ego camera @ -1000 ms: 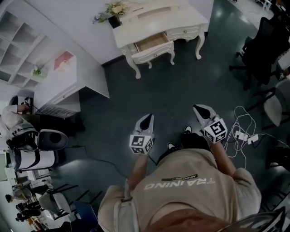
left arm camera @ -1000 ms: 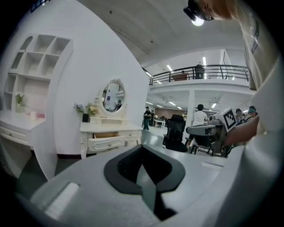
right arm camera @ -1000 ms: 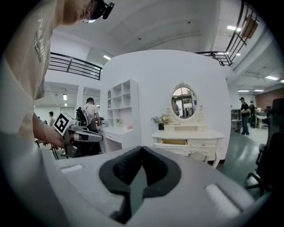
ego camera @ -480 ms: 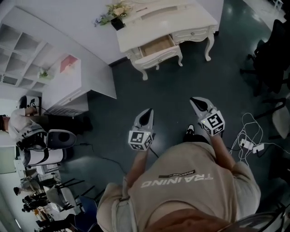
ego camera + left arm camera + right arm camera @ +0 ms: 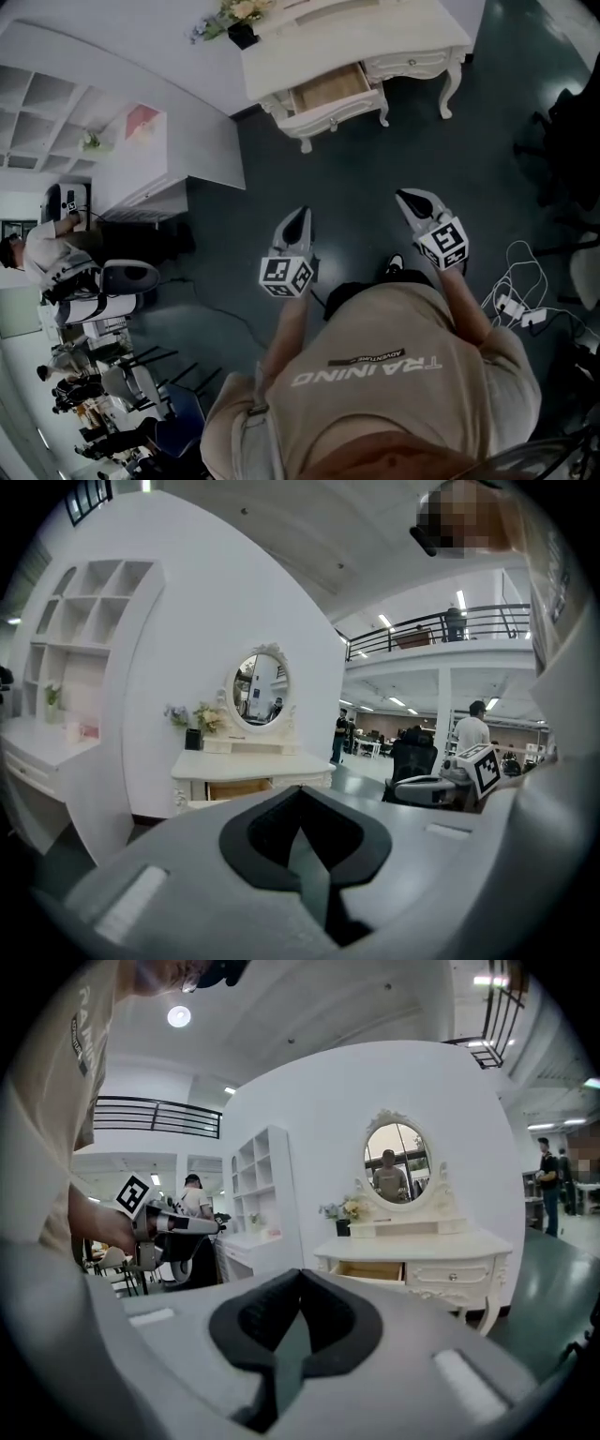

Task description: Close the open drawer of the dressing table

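Head view dim, the floor (image 5: 356, 178) ahead of the left gripper (image 5: 299, 223) and right gripper (image 5: 413, 202) murky — gripper views brighter, a ceiling lamp (image 5: 178, 1016) glaring above the jaws, edges bowed, corners black.

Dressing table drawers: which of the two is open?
The left drawer, on the flowers' side, is pulled out with its wooden inside showing; the right drawer sits flush.

dark glossy floor (image 5: 375, 178), curved white wall (image 5: 187, 621), white shelving (image 5: 84, 611)

"TRAINING" on shirt (image 5: 394, 408) (upside down)
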A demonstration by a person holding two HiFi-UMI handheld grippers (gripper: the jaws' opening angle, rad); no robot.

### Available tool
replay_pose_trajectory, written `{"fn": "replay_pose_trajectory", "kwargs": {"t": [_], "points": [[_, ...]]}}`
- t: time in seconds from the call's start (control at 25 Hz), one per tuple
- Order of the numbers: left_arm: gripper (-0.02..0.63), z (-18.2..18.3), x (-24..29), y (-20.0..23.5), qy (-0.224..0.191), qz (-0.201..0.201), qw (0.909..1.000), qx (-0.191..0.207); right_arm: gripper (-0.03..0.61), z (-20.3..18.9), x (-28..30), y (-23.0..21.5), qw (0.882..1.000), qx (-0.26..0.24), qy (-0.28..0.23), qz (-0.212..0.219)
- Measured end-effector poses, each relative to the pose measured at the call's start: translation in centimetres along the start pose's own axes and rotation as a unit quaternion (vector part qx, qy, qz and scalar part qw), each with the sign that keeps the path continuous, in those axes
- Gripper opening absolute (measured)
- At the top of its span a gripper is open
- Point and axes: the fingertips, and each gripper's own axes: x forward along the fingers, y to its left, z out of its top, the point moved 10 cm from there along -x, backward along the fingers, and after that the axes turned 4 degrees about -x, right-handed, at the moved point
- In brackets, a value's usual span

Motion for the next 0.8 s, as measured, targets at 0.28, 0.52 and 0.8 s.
{"fn": "replay_pose_trajectory", "kwargs": {"t": [0.28,0.52,0.8], "points": [[0.006,0.4,2.1,3.1,0.01,0.022,0.9997,-0.005,0.005,0.0,3.5,-2.3,1.0,0.004,0.017,0.017],[0.006,1.1,5.9,8.4,0.016,0.004,0.9999,-0.002,0.005,2.0,8.0,-3.4,0.999,-0.012,0.031,0.0],[0.006,5.1,12.0,13.4,0.007,-0.067,0.9974,0.024,0.005,5.3,13.4,-3.8,0.998,-0.005,0.039,-0.048]]}}
